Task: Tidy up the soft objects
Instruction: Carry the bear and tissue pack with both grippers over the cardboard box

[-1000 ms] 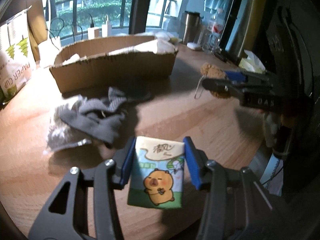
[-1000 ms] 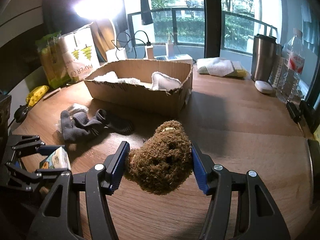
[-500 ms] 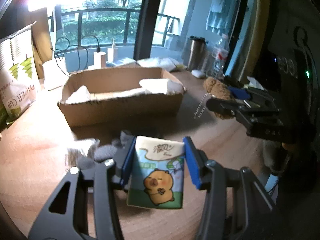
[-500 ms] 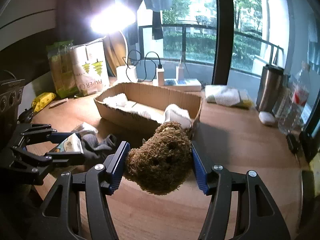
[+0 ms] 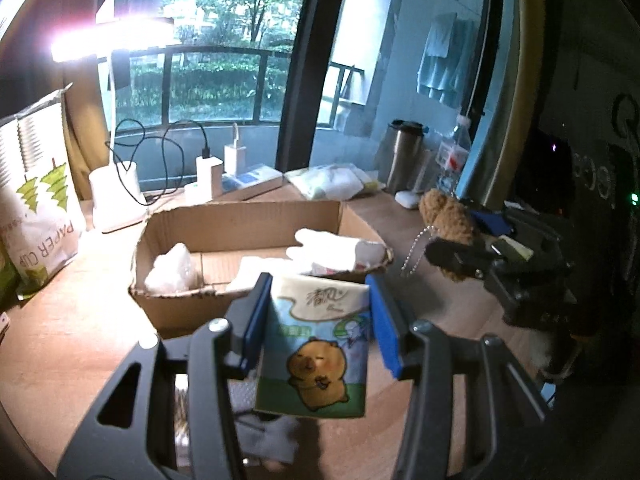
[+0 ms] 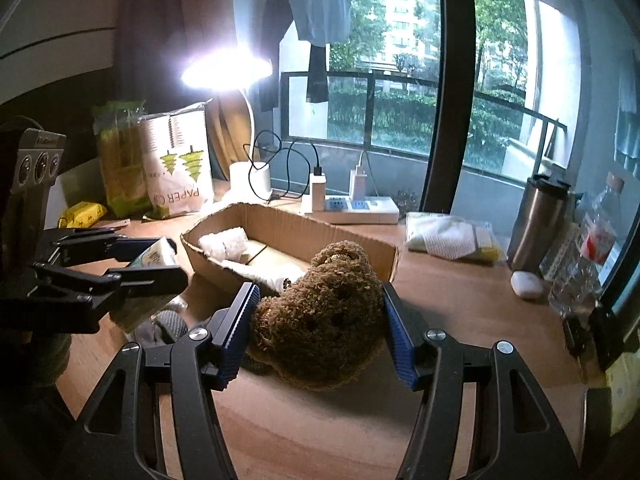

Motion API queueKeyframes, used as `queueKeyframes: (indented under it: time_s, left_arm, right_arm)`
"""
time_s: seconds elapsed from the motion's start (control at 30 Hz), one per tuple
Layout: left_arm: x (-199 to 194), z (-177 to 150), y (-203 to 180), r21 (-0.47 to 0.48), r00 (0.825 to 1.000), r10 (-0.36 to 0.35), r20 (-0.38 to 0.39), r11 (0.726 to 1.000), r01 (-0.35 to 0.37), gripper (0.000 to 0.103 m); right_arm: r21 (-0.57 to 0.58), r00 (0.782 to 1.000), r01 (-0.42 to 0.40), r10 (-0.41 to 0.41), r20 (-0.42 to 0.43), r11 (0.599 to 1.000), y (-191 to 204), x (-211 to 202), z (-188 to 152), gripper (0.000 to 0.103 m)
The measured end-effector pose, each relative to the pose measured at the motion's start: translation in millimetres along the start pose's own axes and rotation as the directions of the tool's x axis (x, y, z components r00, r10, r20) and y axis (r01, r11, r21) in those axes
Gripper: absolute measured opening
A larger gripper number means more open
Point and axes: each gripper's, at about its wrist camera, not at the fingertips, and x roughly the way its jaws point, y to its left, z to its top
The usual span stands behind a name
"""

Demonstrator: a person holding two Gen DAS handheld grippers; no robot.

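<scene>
Left hand-held gripper clamping my tissue pack, right squeezing the teddy; both just lifted toward the box, so dropping in next.

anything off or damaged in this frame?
Only the cardboard box: its near rim is torn and ragged, and a white cloth droops over its right corner instead of lying inside. The left tool grips the tissue pack squarely, and the right tool holds the brown plush toy.
</scene>
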Motion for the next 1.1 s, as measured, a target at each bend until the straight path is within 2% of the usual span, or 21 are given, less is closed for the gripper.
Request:
queueKeyframes:
  time_s: [0.2, 0.43, 0.6, 0.7, 0.77, 0.9, 1.1]
  left_arm:
    - [14.0, 8.3, 7.7, -0.045, 0.999, -0.037, 0.008, 0.998, 0.037, 0.048]
    - [27.7, 25.7, 19.8, -0.085, 0.999, -0.015, 0.043, 0.996, 0.018, 0.048]
    - [35.7, 35.1, 29.8, -0.075, 0.997, 0.025, 0.073, 0.997, -0.019, 0.048]
    - [41.4, 39.8, 35.7, -0.073, 0.991, 0.085, 0.101, 0.994, -0.077, 0.048]
    - [46.3, 43.0, 39.4, -0.079, 0.989, 0.097, 0.109, 0.993, -0.089, 0.048]
    - [61.3, 47.8, 44.4, -0.087, 0.988, 0.110, 0.109, 0.991, -0.101, 0.048]
    - [84.9, 46.5, 45.0, -0.111, 0.994, 0.092, 0.066, 0.990, -0.085, 0.049]
  right_arm:
    - [-0.031, 1.000, -0.005, 0.006, 0.023, 1.000, 1.8, 8.8, 12.8, 0.063]
    - [-0.029, 0.999, -0.008, 0.009, 0.041, 1.000, -6.3, 21.4, 23.7, 0.063]
    - [-0.032, 0.999, 0.001, 0.001, 0.047, 0.999, -11.6, 29.8, 30.3, 0.063]
    - [-0.031, 0.999, 0.000, 0.001, 0.053, 1.000, -14.5, 36.7, 33.2, 0.063]
    - [-0.021, 0.999, 0.000, 0.001, 0.052, 1.000, -19.4, 43.1, 35.9, 0.063]
    - [0.013, 0.999, 0.006, -0.007, 0.051, 1.000, -30.4, 57.9, 40.9, 0.063]
    - [0.063, 0.999, -0.018, 0.016, 0.038, 0.998, -39.6, 76.2, 43.0, 0.063]
